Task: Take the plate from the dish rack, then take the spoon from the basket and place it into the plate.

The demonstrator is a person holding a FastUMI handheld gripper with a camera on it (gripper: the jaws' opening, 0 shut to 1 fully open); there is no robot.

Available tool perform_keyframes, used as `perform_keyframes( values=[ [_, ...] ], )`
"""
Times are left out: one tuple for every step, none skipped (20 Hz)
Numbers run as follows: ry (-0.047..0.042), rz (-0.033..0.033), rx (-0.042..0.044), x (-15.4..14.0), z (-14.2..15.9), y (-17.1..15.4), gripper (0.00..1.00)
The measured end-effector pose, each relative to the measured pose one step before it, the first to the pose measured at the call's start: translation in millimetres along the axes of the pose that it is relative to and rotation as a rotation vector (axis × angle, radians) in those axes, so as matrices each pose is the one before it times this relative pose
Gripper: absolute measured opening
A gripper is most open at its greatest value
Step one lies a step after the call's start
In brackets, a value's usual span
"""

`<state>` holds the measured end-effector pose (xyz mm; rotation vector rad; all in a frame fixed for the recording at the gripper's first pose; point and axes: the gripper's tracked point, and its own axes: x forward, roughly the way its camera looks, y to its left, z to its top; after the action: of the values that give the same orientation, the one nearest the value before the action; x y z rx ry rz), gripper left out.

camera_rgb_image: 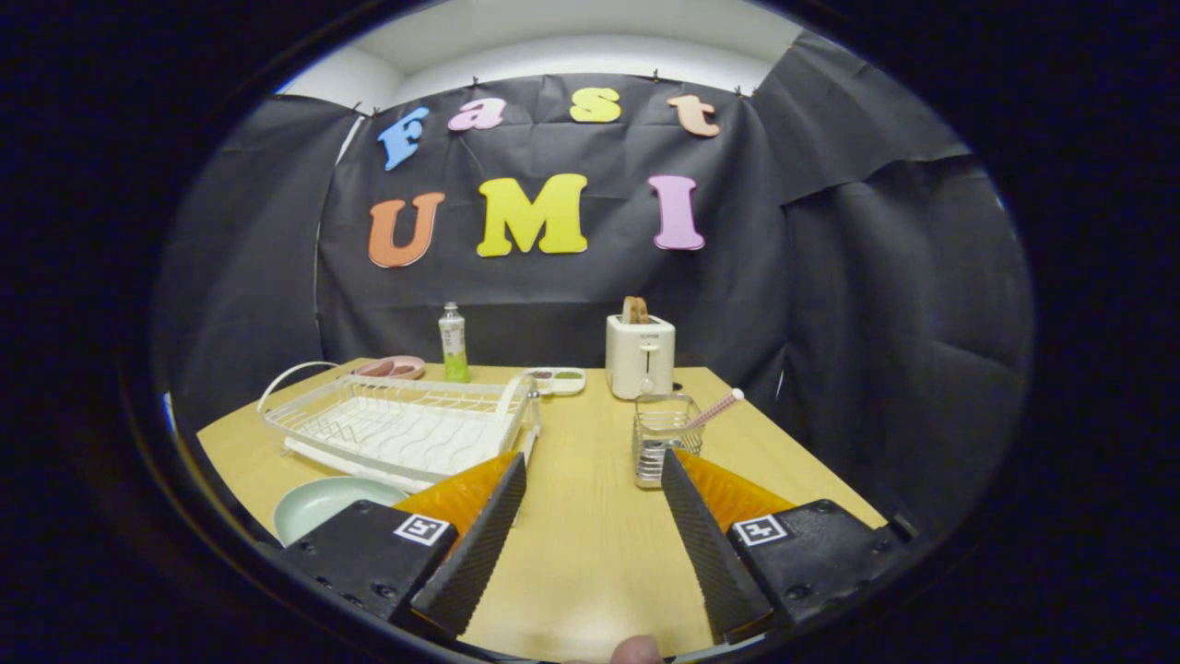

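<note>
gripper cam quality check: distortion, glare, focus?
Gripper view: strong fisheye bowing of the table edges and dish rack; even, soft light, faint sheen on the wood, no hard glare; spoon in the basket is small, soft; the open tool is sharp.

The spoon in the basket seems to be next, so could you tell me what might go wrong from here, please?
1. The spoon leans out of a light wire basket; a sideways pull might tip or drag the basket.
2. The tongs are open and empty, and the slim handle could slip between the fingers.
3. The plate lies beside the left finger, close to the dish rack and the table edge; a swing across could knock it.
</note>
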<state>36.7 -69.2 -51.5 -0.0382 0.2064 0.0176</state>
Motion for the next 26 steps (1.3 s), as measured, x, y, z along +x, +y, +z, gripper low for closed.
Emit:
perform_keyframes(
  values=[
    [-0.00499, -0.00759, 0.01062, 4.86, -0.51, -14.24, 0.96],
    [-0.00234, -0.00948, 0.0063, 6.25, -0.8, -12.22, 0.96],
    [0.00583, -0.01097, 0.00495, 7.66, -3.17, -11.35, 0.96],
    [0.01279, -0.00595, 0.00574, 9.52, -1.96, -9.85, 0.96],
    [0.00551, -0.00164, 0.00891, 9.16, 0.93, -7.28, 0.96],
    [-0.00314, -0.00057, 0.01044, 9.12, 4.81, -6.29, 0.96],
    [-0.00699, 0.00049, 0.01121, 10.52, 4.37, -4.97, 0.96],
    [-0.00566, 0.01013, 0.011, 9.0, 5.2, -1.92, 0.96],
    [-0.00841, 0.00415, 0.00551, 8.53, 3.51, -1.54, 0.94],
    [-0.00397, -0.0002, -0.00006, 9.79, 2.68, -2.42, 0.92],
    [0.00197, 0.00442, 0.00134, 9.38, 0.91, -1.57, 0.9],
    [0.00553, 0.00524, 0.00744, 8.15, 0.5, -1.43, 0.88],
    [0.00999, 0.004, 0.00338, 8.26, -0.44, -2.3, 0.85],
    [0.00546, -0.00284, 0.0142, 6.56, 0.94, -4.86, 0.84],
    [0.00646, 0.00198, 0.02022, 6.51, 0.13, -1.86, 0.79],
    [0.00728, 0.00556, 0.01705, 5.17, -1.29, -1.93, 0.74],
    [0.0061, 0.01009, 0.0132, 3.68, -1.4, 0.7, 0.69],
    [0.00112, 0.01298, 0.00883, -1.16, 0.34, 1.58, 0.64],
    [-0.00373, 0.00926, 0.00067, 3.04, 0.08, 0.76, 0.59],
    [-0.00518, 0.00188, -0.00363, 1.15, 2.0, -0.1, 0.54],
    [-0.00845, -0.00538, -0.00664, 2.23, 1.55, -1.46, 0.45],
    [-0.00675, -0.00106, -0.00345, 0.67, 3.09, 0.28, 0.4],
    [0.00196, -0.00328, -0.00401, 1.03, 0.45, 1.13, 0.34],
    [0.00647, 0.00756, -0.0017, 2.51, -0.54, 1.93, 0.31],
    [0.00368, 0.01203, 0.00035, -1.51, -0.54, 3.75, 0.28],
    [-0.00037, 0.01511, -0.00211, -3.41, 3.68, 4.27, 0.25]
  ],
)
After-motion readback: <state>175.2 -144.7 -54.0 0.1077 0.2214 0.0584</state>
